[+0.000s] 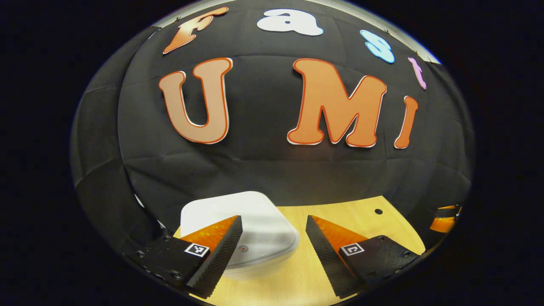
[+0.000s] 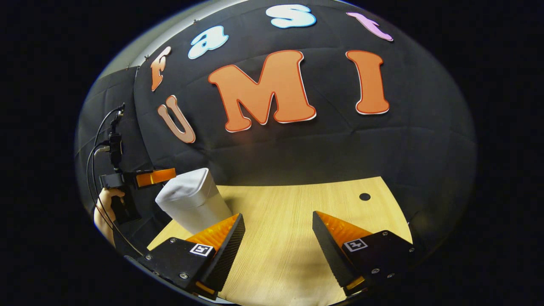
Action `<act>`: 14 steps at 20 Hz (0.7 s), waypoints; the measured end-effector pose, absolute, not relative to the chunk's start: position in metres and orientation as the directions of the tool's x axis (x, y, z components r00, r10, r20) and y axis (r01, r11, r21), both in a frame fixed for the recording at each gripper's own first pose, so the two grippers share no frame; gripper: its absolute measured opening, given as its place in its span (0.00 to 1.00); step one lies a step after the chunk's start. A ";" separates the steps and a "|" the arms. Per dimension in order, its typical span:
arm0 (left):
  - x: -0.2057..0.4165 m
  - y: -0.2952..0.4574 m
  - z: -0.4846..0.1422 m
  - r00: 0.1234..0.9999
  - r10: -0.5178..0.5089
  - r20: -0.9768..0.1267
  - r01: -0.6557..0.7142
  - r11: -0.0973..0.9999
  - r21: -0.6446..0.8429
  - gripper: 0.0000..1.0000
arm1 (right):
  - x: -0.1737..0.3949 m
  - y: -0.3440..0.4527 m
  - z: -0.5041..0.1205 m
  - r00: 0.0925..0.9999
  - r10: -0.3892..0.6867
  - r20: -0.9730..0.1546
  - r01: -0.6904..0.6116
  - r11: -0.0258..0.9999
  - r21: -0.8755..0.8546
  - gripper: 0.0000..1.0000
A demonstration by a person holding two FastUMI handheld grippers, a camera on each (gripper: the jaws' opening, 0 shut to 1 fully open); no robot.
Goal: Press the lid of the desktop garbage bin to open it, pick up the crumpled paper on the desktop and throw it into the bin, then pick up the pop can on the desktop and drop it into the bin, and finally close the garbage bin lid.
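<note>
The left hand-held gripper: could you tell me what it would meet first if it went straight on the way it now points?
Probably the white garbage bin: the left hand-held gripper stands open just above its shut lid, and the black booth wall lies beyond. Depth is hard to judge.

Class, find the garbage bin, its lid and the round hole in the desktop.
garbage bin (image 2: 199, 212): right gripper view, side wall.
lid (image 1: 255, 212): left gripper view, top surface.
round hole (image 2: 364, 196): right gripper view, its centre.

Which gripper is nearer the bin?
Left. The left gripper hangs open just above the bin, whose lid is shut. The right gripper is open over bare table, with the bin off to its left.
</note>
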State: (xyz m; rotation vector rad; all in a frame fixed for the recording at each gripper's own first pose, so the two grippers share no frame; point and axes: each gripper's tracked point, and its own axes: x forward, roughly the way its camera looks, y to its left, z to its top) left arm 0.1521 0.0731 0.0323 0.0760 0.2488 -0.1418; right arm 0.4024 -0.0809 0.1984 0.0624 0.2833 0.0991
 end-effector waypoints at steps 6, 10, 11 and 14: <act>0.138 0.047 0.055 0.978 -0.162 -0.131 0.170 0.984 0.053 0.96 | 0.401 -0.085 0.205 0.970 0.057 -0.236 -0.052 0.998 0.028 0.95; 0.120 0.033 0.054 0.980 -0.179 -0.087 0.182 0.983 0.028 0.95 | 0.398 -0.088 0.207 0.976 0.027 -0.216 -0.027 1.000 0.002 0.95; 0.113 0.028 0.052 0.980 -0.184 -0.071 0.186 0.983 0.012 0.95 | 0.398 -0.090 0.207 0.978 0.018 -0.210 -0.019 1.000 -0.002 0.95; 0.108 0.023 0.047 0.982 -0.183 -0.054 0.183 0.983 -0.004 0.96 | 0.397 -0.095 0.210 0.983 -0.009 -0.184 0.008 1.000 -0.004 0.95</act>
